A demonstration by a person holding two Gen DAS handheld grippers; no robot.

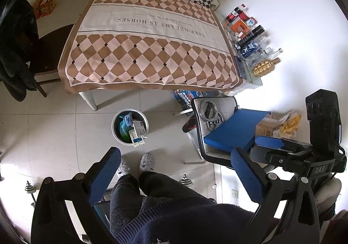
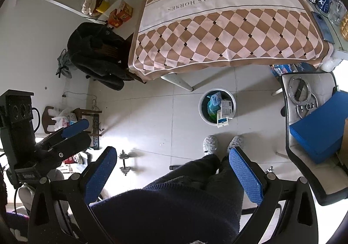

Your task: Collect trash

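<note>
Coat [image 2: 95, 52] hangs over a chair at far left, then comes the counter [image 1: 143, 20] under its checked cloth, bare of litter, then a row of bottles [image 1: 250, 35] at its right edge. On the floor in front of the counter stands the bin [image 1: 115, 133], holding cartons and a green bag, with one white carton [image 1: 138, 141] leaning out over its near rim. Right of that, a chair [image 1: 199, 122] carries metal rings, a blue pad [image 1: 235, 128], and a cardboard box [image 1: 266, 126] with yellow wrapping.

Both tools hang above the person's legs, pointing down. The left tool [image 1: 174, 178] stands wide open with nothing between its pads; the right tool [image 2: 174, 172] is likewise spread and empty. My judgement: the counter round is finished or paused, and a next move calls for picking a target, perhaps the overhanging carton or the wrapping.

Only the left view shows the box and wrapping; only the right view shows the dumbbell [image 2: 125, 161] and a bagged heap [image 2: 63, 120] at the left wall.
</note>
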